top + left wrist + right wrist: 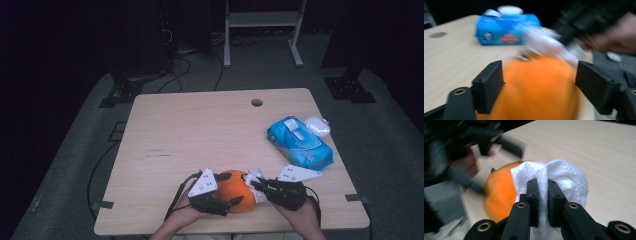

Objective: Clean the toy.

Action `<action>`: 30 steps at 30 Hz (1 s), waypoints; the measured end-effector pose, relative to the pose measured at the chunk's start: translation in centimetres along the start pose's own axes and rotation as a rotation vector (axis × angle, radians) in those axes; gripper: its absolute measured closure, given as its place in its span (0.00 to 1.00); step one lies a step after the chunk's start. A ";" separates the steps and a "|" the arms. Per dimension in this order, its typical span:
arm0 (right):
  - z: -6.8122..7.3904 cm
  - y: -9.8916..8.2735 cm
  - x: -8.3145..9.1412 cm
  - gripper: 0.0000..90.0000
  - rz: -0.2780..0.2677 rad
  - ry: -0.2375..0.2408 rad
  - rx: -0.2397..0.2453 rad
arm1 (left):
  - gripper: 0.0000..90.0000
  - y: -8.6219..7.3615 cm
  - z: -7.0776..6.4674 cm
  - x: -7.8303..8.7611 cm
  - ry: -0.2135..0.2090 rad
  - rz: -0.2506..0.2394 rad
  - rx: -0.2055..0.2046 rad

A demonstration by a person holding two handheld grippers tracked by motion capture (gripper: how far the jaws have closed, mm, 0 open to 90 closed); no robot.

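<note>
An orange pumpkin-like ball (241, 190) rests near the table's front edge. My left gripper (230, 189) straddles its left side, and in the left gripper view the blurred ball (536, 90) lies between the spread jaws of that gripper (537, 77), not clearly pinched. My right gripper (253, 184) comes from the right, shut on a white wipe (571, 180). The wipe (256, 176) lies against the ball's right side. In the right gripper view the jaws (542, 183) pinch a fold of the wipe over the ball (499, 192).
A blue pack of wipes (300, 143) lies at the right of the wooden table (200, 130), with a small white oval object (318, 126) just behind it. A round hole (256, 102) sits near the far edge. Cables trail off the front left.
</note>
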State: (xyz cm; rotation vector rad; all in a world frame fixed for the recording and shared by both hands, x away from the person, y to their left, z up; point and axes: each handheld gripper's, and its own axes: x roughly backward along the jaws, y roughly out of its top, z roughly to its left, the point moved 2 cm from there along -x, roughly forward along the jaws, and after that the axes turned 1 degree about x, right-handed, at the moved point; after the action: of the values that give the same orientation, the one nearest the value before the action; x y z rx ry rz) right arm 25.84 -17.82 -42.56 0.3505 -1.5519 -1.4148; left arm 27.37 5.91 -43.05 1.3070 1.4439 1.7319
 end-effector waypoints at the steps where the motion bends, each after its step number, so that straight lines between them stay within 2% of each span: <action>1: 0.0 -0.3 0.1 0.90 0.007 0.006 -0.006 | 0.26 -0.1 0.3 -0.2 0.000 0.007 0.017; 3: -0.1 -0.6 0.4 0.89 0.008 0.018 -0.017 | 0.29 -0.9 0.4 -0.7 -0.029 0.040 0.059; 4: -0.3 -0.7 0.4 0.89 0.010 0.017 -0.024 | 0.33 -1.2 0.3 -0.9 -0.034 0.044 0.065; 6: -0.7 -0.7 0.3 0.89 0.017 0.010 -0.037 | 0.34 -1.6 -0.1 -1.1 -0.041 0.060 0.062; 9: -0.5 -0.5 -0.1 0.89 0.009 0.004 -0.050 | 0.34 -1.6 -0.2 -0.8 -0.024 0.078 0.057; 14: 1.6 0.0 -0.2 0.89 0.003 0.038 0.033 | 0.34 -2.4 -0.3 0.0 -0.018 0.081 0.059; 16: 1.3 -0.2 -0.1 0.89 0.015 0.035 0.027 | 0.35 -2.4 -0.6 0.2 -0.020 0.089 0.048; 19: 0.3 -0.7 0.1 0.89 0.022 0.010 -0.019 | 0.35 -2.4 -0.9 0.2 -0.028 0.095 0.038; 21: 0.5 -0.9 0.3 0.89 0.028 0.011 -0.011 | 0.34 -2.1 -0.9 0.3 -0.044 0.101 0.027; 23: 0.9 -1.1 0.3 0.90 0.032 0.023 0.004 | 0.29 -1.0 -0.7 0.4 -0.056 0.087 0.017; 25: 0.9 -1.3 0.3 0.89 0.029 0.053 -0.004 | 0.24 -0.2 -0.4 0.3 -0.042 0.080 0.004; 27: 1.1 -1.4 0.3 0.89 0.026 0.075 0.001 | 0.23 0.3 0.2 -0.2 -0.042 0.083 0.018; 29: 1.2 -1.5 0.4 0.89 0.026 0.082 0.014 | 0.24 0.1 0.5 -0.9 -0.056 0.125 0.034; 30: 1.2 -1.5 0.5 0.89 0.029 0.074 0.020 | 0.26 -0.4 0.7 -1.3 -0.073 0.138 0.056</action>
State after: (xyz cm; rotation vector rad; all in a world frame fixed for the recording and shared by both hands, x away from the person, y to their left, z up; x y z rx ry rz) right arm 24.06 -17.88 -43.46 0.3867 -1.5065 -1.3501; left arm 28.39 5.20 -43.84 1.5153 1.3993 1.7217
